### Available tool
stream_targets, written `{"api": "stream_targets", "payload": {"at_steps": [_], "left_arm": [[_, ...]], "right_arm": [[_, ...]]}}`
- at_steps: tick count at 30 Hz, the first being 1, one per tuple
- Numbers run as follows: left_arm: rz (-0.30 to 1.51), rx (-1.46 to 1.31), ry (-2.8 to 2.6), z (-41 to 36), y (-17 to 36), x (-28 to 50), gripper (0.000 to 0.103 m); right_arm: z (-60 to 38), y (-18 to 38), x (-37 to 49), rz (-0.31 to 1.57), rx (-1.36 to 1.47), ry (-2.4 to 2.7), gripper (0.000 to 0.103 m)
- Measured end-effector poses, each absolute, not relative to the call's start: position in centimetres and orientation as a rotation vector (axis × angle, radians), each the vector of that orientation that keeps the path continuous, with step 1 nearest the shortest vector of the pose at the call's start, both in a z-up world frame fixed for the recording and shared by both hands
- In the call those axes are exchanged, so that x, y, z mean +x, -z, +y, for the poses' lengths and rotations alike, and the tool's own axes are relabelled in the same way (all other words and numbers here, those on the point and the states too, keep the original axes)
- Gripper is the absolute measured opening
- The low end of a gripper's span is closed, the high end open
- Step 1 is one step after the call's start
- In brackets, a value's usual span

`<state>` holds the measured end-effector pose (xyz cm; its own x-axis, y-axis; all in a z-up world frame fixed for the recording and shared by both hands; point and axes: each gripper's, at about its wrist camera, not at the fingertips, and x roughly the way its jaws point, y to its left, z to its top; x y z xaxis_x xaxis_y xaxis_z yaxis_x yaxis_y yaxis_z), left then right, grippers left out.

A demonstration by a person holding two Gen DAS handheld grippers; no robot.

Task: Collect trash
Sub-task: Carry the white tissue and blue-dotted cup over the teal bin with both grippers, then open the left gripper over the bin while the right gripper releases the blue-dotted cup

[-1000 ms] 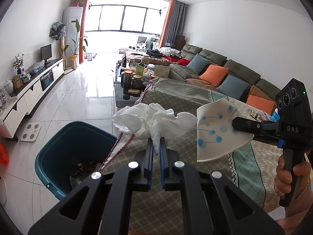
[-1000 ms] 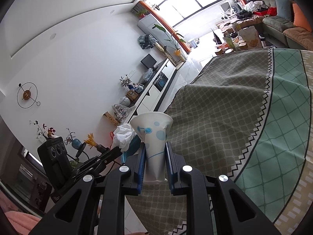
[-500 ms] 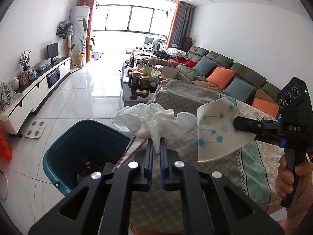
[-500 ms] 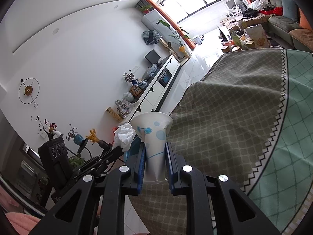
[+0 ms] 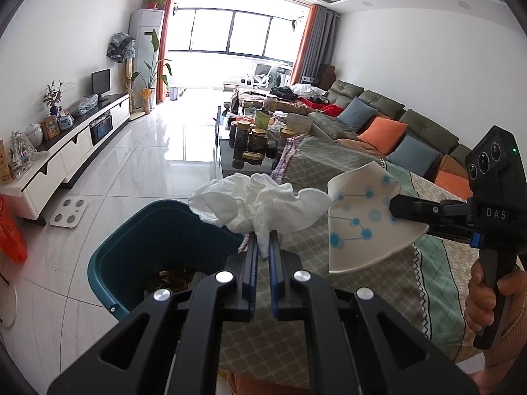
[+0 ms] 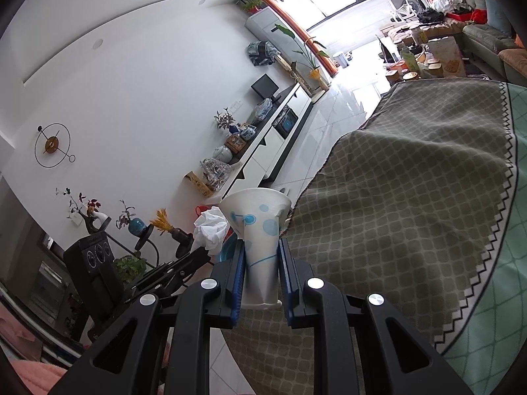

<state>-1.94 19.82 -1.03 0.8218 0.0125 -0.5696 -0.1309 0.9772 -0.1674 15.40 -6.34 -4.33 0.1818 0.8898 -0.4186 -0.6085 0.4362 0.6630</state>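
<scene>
Left gripper point(image 5: 262, 243): jaws pressed nearly together, pinching the tail of a crumpled white tissue point(image 5: 260, 202); the bulk of the tissue billows above the fingertips. Directly below and left, a teal trash bin point(image 5: 108, 263) stands on the tiled floor point(image 5: 158, 164), its rim touching the hanging edge of the checked tablecloth point(image 5: 378, 283); brownish scraps lie inside.

Right gripper point(image 6: 262, 268): jaws pinching a squashed paper cup point(image 6: 260, 230) with blue dots, mouth pointing away from the camera, base nearest it. The cup hangs over the table edge, just beside the tissue.

Open floor runs left of the bin to a white TV cabinet point(image 5: 62, 158). Farther back: cluttered coffee table point(image 5: 250, 144), sofa point(image 5: 388, 121), window.
</scene>
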Motion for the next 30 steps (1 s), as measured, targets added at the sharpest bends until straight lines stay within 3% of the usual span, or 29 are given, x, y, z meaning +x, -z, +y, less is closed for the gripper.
{"api": "stream_targets", "payload": {"at_steps": [30], "left_arm": [[0.619,-0.225,-0.185,23.3,1.9,-2.5,0.008]], "right_arm": [[-1.2,4.5,17.1,0.921,0.363,-1.156,0.02]]}}
